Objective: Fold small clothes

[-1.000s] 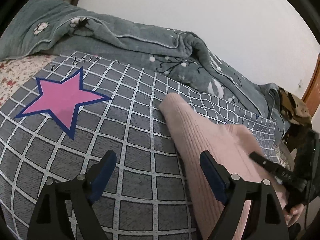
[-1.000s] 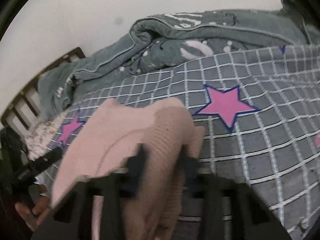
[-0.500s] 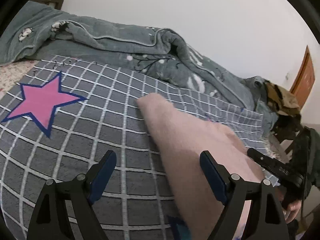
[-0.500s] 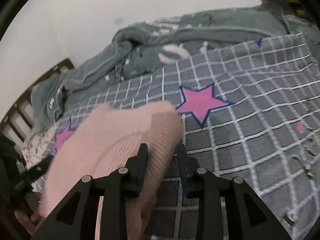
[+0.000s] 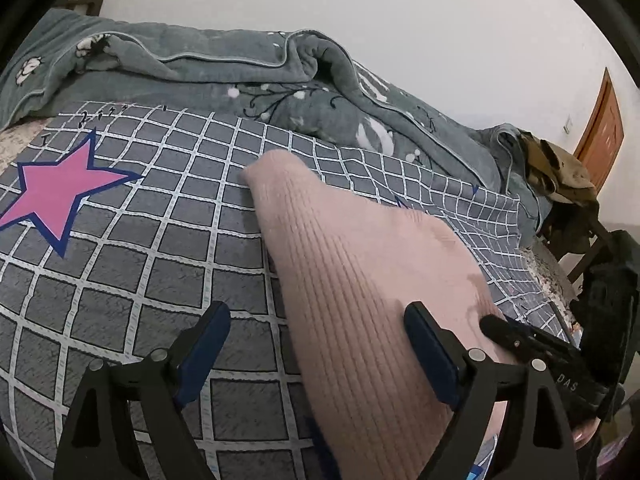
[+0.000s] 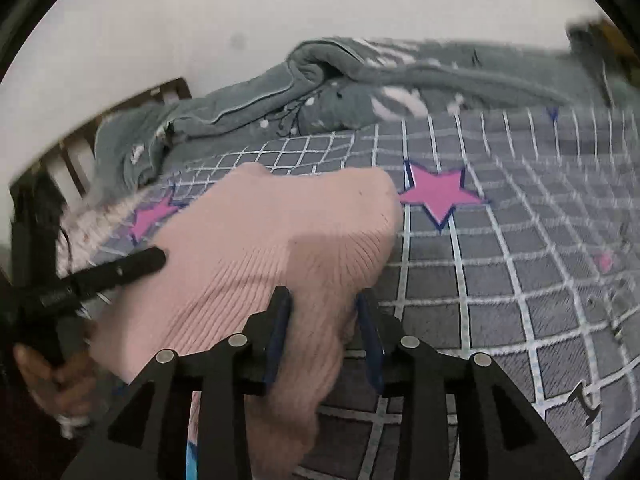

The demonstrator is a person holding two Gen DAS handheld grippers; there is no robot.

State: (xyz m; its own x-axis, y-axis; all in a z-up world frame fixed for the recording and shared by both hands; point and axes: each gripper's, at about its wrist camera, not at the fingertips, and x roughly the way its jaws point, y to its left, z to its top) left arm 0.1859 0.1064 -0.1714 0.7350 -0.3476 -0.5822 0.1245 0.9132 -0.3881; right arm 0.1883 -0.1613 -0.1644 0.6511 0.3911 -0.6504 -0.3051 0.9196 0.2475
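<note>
Right gripper [image 6: 324, 336]: nearest item in the right wrist view; black frame, blue-lined fingers [image 6: 277, 336] clamped on a bunched fold of the pink knit garment [image 6: 256, 252], cloth pinched between them.

Left gripper [image 5: 316, 354]: black frame, blue pads, fingers spread wide apart and holding nothing; the right-hand finger overlaps the garment's edge in the picture, contact not determinable.

Pink knit garment [image 5: 360, 280]: pale pink, ribbed, soft and slightly fuzzy. Lies on the checked bedspread [image 5: 140, 264], running from the near edge of the frame to a rounded end further up the bed. In the right wrist view a folded upper layer shows as a rounded flap, with a shadow band across it. Its near portion is cut off by the frame and covered by the gripper bodies; what kind of garment it is cannot be made out.

Checked bedspread: grey squares, white grid lines, pink stars [image 5: 56, 196] outlined in navy.

Grey-green quilt [image 5: 224, 80]: bunched along the far side, white floral print.

Wooden door [image 5: 600, 136]: far right, partly cut off. Heaped brownish items [image 5: 560, 168] before it, unclear.

Far area of the right wrist view is motion-blurred.
</note>
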